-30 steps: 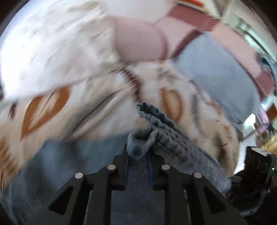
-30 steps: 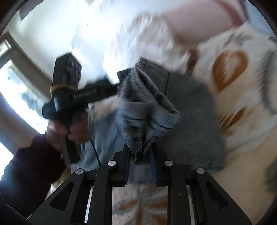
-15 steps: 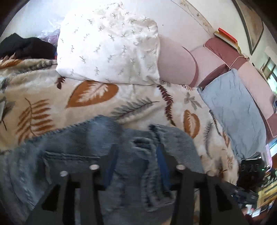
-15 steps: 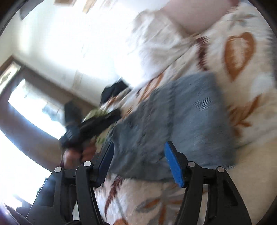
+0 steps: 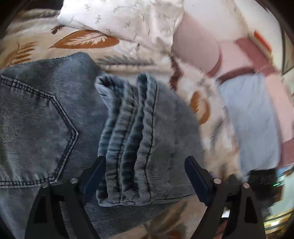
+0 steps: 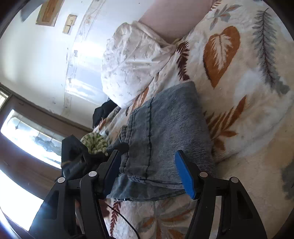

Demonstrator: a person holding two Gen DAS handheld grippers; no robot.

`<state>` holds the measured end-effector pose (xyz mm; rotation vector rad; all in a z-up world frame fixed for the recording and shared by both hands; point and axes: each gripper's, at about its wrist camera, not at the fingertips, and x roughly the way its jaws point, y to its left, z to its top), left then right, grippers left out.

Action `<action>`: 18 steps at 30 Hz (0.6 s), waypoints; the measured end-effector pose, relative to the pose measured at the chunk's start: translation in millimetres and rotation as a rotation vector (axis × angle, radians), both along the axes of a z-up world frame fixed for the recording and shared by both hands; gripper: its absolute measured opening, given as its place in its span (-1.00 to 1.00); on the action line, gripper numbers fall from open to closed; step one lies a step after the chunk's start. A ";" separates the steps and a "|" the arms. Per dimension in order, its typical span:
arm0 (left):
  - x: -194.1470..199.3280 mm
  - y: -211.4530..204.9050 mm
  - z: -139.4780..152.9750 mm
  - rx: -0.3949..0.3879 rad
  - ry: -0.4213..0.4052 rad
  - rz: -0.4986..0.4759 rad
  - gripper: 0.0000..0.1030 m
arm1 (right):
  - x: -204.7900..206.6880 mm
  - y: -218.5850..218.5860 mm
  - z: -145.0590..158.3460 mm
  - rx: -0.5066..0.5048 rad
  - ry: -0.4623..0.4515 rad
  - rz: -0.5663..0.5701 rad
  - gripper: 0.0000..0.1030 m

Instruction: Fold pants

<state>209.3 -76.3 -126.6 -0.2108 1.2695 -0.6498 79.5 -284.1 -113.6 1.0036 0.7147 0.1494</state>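
pants: grey-blue jeans (image 5: pixel 128 117) lie folded on the leaf-print blanket (image 5: pixel 86 39), the hemmed leg ends stacked on top of the seat part, just beside the back pocket (image 5: pixel 36 132); in the right wrist view the same folded bundle (image 6: pixel 165 132) lies flat on the blanket.
left gripper: the left gripper (image 5: pixel 145 176) is over the stacked hems with its jaws opening; the folds lie between the blue pads (image 5: pixel 196 180), and neither pad presses on the cloth.
right gripper: the right gripper (image 6: pixel 148 172) has its jaws set apart, astride the near edge of the folded jeans; the cloth lies loose between the pads, not pinched.
bedding: a white pillow (image 5: pixel 128 16) with small sprigs sits beyond the jeans, a pink bolster (image 5: pixel 196 47) beside it and a pale blue cloth (image 5: pixel 251 119) off to the right.
other items: a green-and-white patterned bundle (image 6: pixel 95 143) and a black garment (image 6: pixel 102 112) lie further along the bed, towards the window (image 6: pixel 31 136).
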 end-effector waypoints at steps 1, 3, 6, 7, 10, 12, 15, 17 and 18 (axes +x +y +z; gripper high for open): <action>-3.0 -2.4 -0.5 0.008 -0.008 -0.004 0.37 | -5.6 0.0 2.5 0.000 -0.002 -0.004 0.19; -6.6 -0.7 1.2 -0.043 0.032 -0.001 -0.39 | -7.4 -0.8 3.8 -0.004 -0.006 -0.015 0.19; -16.6 10.2 10.1 -0.124 0.113 0.062 -0.53 | -11.4 -2.4 5.4 -0.018 -0.007 -0.032 0.19; -22.2 13.4 15.0 -0.158 0.115 0.066 -0.53 | -12.2 -3.2 5.7 -0.019 -0.005 -0.039 0.19; -34.0 27.0 6.6 -0.112 0.172 0.116 -0.26 | -15.5 -9.9 2.4 0.006 0.003 -0.070 0.19; -30.7 39.1 -20.6 -0.080 0.283 0.142 0.08 | -14.1 -11.2 -2.0 0.024 0.022 -0.068 0.19; -28.9 56.2 -16.0 -0.156 0.298 0.166 0.14 | -11.1 -6.3 -5.7 0.021 0.044 -0.041 0.19; -25.8 63.6 0.0 -0.125 0.223 0.193 0.50 | -10.2 -1.9 -3.3 0.013 0.032 -0.018 0.19; -22.8 67.5 8.8 -0.108 0.175 0.215 0.54 | -9.6 0.0 -2.1 0.012 0.024 -0.006 0.19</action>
